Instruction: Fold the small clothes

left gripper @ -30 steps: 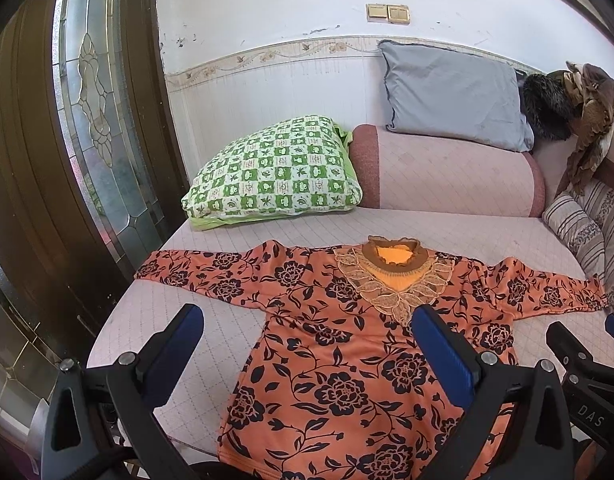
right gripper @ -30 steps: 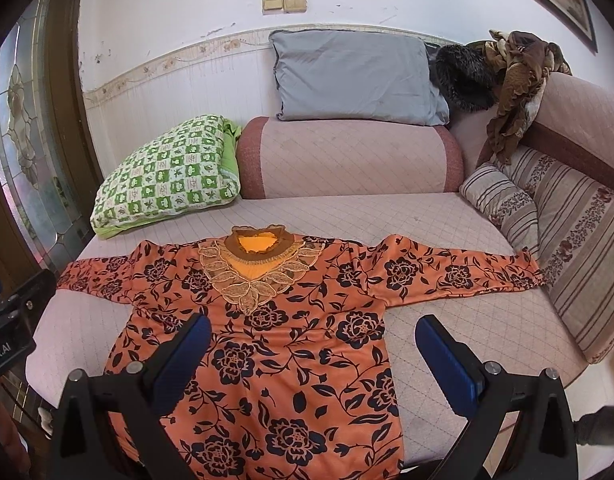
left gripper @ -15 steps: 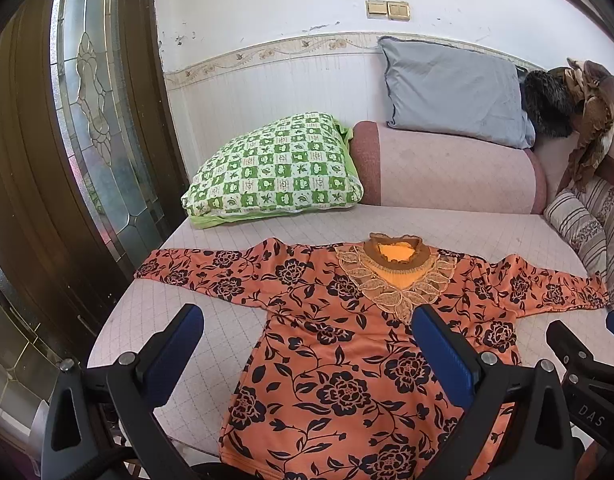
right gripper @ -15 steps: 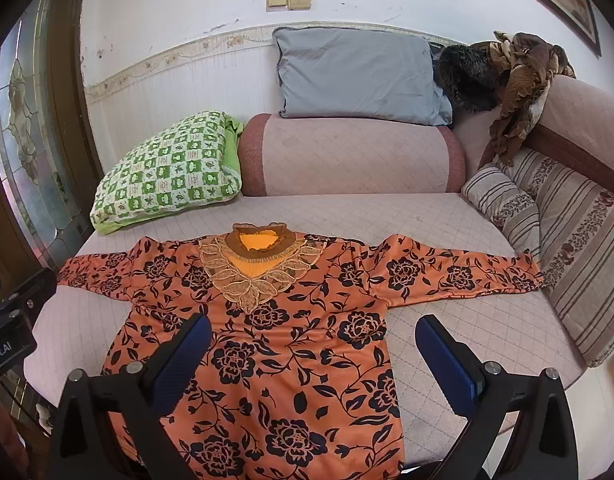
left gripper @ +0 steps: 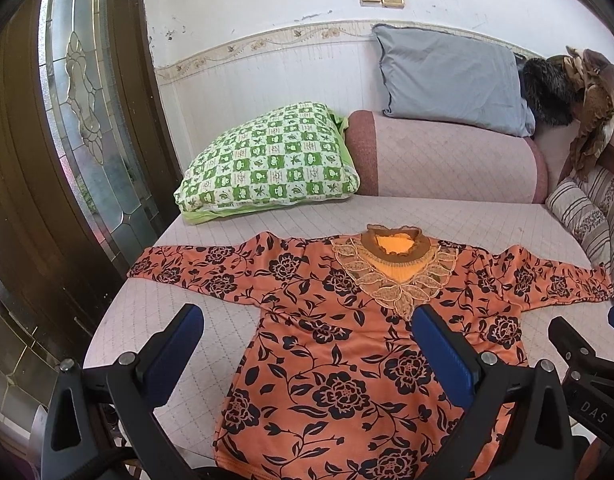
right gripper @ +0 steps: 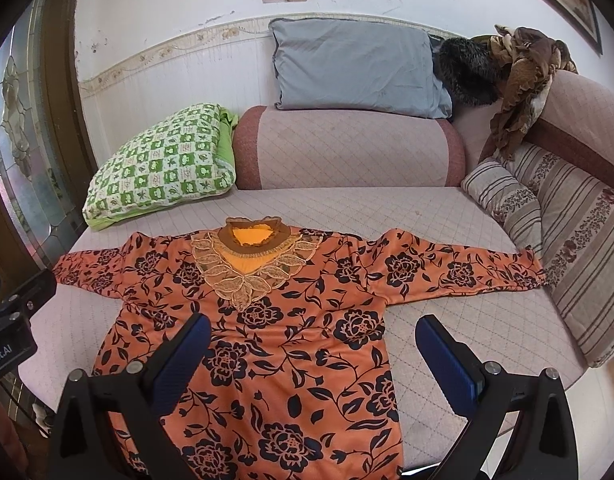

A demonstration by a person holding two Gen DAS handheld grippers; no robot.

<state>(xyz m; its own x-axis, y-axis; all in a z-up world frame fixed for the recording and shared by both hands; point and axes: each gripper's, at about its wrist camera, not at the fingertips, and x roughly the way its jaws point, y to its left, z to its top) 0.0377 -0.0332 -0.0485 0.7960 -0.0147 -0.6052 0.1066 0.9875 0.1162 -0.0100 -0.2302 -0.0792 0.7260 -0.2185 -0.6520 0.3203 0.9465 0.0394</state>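
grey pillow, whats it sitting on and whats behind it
The grey pillow rests on the pink bolster and leans on the white wall. A dark furry item sits beside it. The wall directly behind is covered.

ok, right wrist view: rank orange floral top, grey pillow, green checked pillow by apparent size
1. orange floral top, clearly largest, though nearest the camera.
2. grey pillow and green checked pillow: look alike, and they sit at different depths, so unranked.

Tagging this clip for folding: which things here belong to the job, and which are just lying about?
Job:
orange floral blouse
left gripper
right gripper

Lying about:
green checked pillow
grey pillow
striped cushion
brown scarf
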